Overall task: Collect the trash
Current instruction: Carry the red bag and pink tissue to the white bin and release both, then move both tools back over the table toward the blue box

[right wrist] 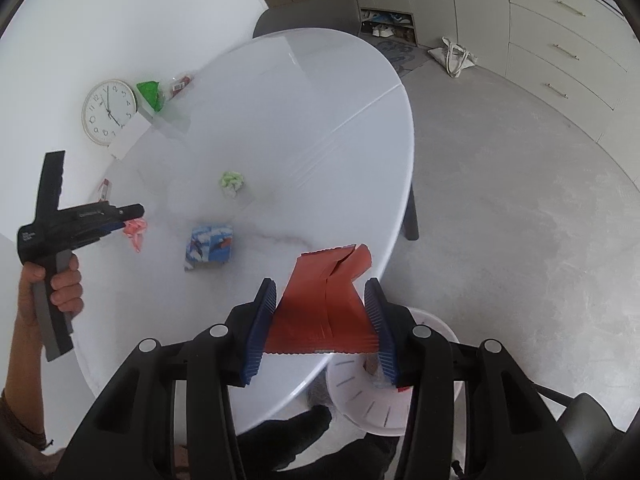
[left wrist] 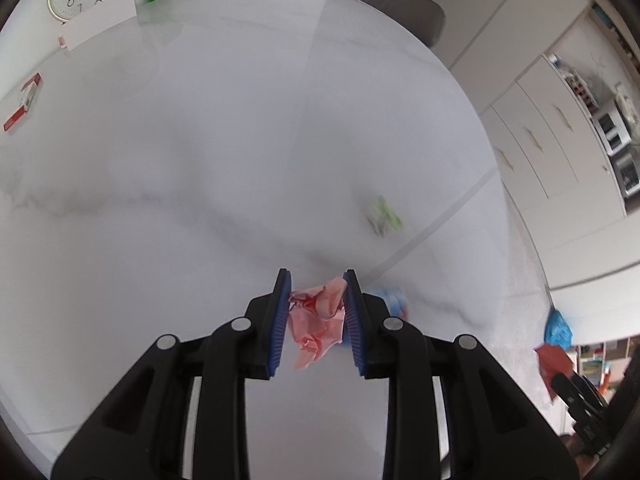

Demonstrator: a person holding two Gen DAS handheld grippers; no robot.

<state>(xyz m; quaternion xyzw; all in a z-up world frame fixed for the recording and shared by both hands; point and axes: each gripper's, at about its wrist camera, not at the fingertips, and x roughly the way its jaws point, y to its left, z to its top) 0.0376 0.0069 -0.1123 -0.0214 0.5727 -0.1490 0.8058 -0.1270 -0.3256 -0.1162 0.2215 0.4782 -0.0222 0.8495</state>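
My left gripper (left wrist: 316,280) is shut on a crumpled pink paper (left wrist: 318,316) and holds it above the white table (left wrist: 180,160); it also shows in the right wrist view (right wrist: 135,231). My right gripper (right wrist: 320,286) is shut on a red folded carton (right wrist: 324,304) near the table's front edge, over a white bin (right wrist: 372,396) on the floor. A crumpled green-and-white wrapper (left wrist: 383,216) (right wrist: 232,182) and a blue-and-white wrapper (right wrist: 209,246) (left wrist: 394,298) lie on the table.
A wall clock (right wrist: 108,112), a green packet (right wrist: 150,94), a white card (right wrist: 128,138) and a red-and-white box (left wrist: 22,102) lie at the table's far side. A grey chair (right wrist: 312,10) stands behind the table. Drawers (right wrist: 568,48) line the right wall.
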